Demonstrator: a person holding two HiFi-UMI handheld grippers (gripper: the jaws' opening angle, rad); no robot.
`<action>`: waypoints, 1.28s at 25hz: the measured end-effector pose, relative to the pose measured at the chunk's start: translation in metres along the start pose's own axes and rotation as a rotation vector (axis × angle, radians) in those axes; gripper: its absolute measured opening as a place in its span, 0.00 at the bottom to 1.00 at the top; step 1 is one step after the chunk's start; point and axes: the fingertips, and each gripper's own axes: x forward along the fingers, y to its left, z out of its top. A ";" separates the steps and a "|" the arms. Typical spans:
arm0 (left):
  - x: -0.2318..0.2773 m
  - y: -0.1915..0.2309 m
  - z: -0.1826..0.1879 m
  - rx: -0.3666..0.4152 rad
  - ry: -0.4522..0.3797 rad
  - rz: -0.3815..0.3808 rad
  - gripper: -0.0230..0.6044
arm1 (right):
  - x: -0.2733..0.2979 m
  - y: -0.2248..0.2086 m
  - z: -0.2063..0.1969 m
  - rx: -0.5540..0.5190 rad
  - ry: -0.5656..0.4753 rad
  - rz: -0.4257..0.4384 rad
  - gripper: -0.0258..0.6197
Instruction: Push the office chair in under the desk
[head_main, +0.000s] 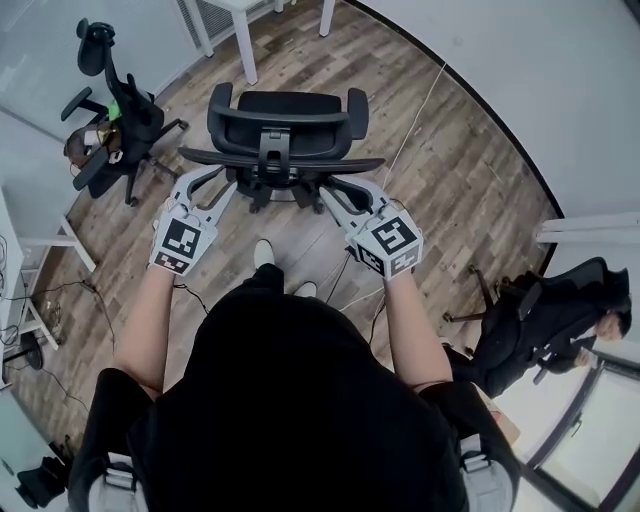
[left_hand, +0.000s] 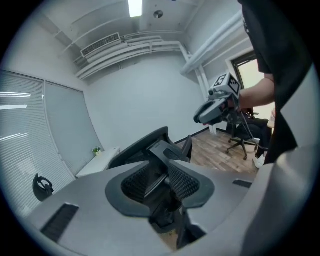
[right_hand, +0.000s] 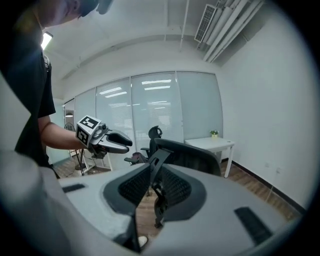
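A black office chair (head_main: 285, 125) stands on the wood floor in front of me, its back towards me and its curved top bar (head_main: 280, 160) just ahead of both grippers. The white desk (head_main: 243, 40) shows only its legs at the top of the head view. My left gripper (head_main: 208, 180) hovers by the bar's left end, jaws apart, nothing pressed between them. By the bar's right end my right gripper (head_main: 345, 188) is likewise open. In the left gripper view the chair back (left_hand: 145, 145) shows past the parted pads, as does the chair back (right_hand: 195, 155) in the right gripper view.
A second black chair (head_main: 115, 110) stands at the left wall. A person sits in a chair (head_main: 560, 310) at the right. Cables (head_main: 60, 290) trail over the floor at the left beside another white desk leg (head_main: 70, 240). A small plant (right_hand: 214, 133) sits on the desk.
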 end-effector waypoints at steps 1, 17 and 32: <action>0.006 0.003 -0.007 0.014 0.020 -0.016 0.23 | 0.004 -0.004 -0.003 -0.007 0.026 -0.002 0.13; 0.077 0.037 -0.098 0.416 0.401 -0.306 0.37 | 0.051 -0.082 -0.077 -0.401 0.614 0.031 0.33; 0.090 0.042 -0.166 0.612 0.619 -0.470 0.32 | 0.074 -0.100 -0.147 -0.688 1.053 0.199 0.33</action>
